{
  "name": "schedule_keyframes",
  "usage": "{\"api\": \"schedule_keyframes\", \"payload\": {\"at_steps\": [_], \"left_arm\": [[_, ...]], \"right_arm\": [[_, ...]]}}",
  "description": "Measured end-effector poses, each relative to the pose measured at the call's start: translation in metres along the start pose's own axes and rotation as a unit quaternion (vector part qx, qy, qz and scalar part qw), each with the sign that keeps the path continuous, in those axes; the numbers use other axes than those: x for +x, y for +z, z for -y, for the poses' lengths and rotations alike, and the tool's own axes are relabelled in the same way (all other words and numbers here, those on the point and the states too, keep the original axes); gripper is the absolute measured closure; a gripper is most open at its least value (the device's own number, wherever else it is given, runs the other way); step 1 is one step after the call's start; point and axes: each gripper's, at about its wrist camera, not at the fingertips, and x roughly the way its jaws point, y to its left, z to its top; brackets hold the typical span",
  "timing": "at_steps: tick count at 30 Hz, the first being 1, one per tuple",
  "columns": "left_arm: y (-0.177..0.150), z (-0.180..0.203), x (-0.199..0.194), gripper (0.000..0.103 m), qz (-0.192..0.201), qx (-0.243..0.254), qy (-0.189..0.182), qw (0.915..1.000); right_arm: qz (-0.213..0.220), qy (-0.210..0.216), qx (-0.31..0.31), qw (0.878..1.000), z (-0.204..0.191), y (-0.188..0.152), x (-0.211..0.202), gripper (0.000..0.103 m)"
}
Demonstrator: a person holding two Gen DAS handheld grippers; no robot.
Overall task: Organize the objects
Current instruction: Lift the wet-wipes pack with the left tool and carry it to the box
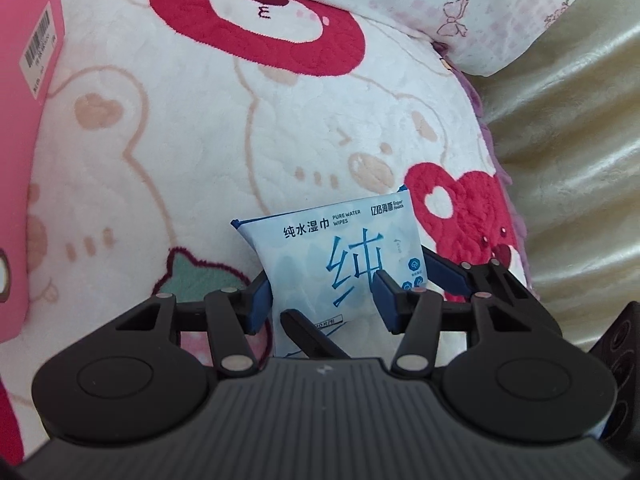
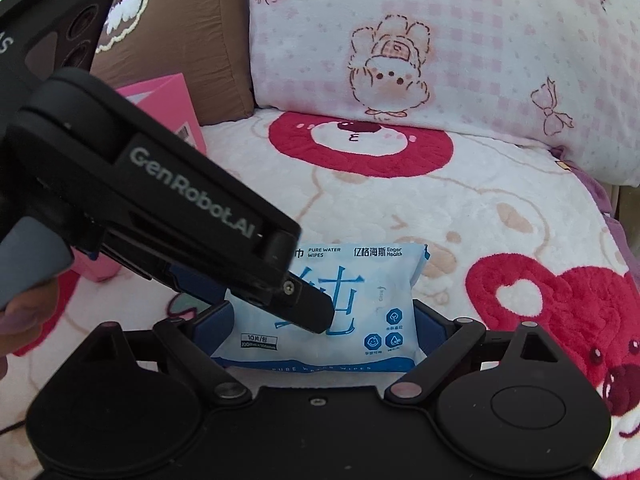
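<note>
The wipes pack (image 2: 324, 308) sat upright over the bear blanket (image 1: 200, 140), wide side across, clamped by both the right gripper (image 2: 324, 332) and left gripper (image 1: 324, 300), so neither was nearer.

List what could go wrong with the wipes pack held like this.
1. Both grippers hold one soft wipes pack: the left gripper pinches across its width, the right gripper spans its lower end. Pulling apart could tear or crumple it.
2. The left gripper's fingers cross right over the right one; they may collide.
3. Releasing here drops the pack onto the plush blanket, not into the pink box.
</note>
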Motion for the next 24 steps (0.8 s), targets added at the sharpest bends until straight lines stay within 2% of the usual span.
{"api": "schedule_keyframes", "payload": {"at_steps": [4,7,10,14,21,24], "left_arm": [[-0.005,0.003,-0.022,0.052,0.006,0.012,-0.004,0.9999],[-0.008,0.002,-0.037,0.052,0.006,0.009,-0.012,0.9999],[-0.01,0.0,-0.048,0.051,-0.001,0.0,-0.026,0.9997],[-0.021,0.005,-0.063,0.051,0.001,0.02,-0.006,0.9998],[-0.036,0.001,-0.1,0.051,0.001,0.037,-0.023,0.999],[-0.041,0.003,-0.115,0.051,0.007,0.044,-0.023,0.9988]], "right_arm": [[-0.003,0.012,0.011,1.0,-0.009,0.003,-0.012,0.008],[-0.021,0.023,0.034,0.999,-0.014,0.008,-0.021,0.008],[-0.025,0.002,0.018,1.0,-0.031,0.011,-0.034,0.008],[-0.029,-0.019,-0.011,0.999,-0.057,0.01,-0.048,0.008],[-0.062,0.01,0.007,0.998,-0.075,0.009,-0.066,0.008],[-0.064,0.011,-0.004,0.998,-0.086,0.01,-0.075,0.008]]}}
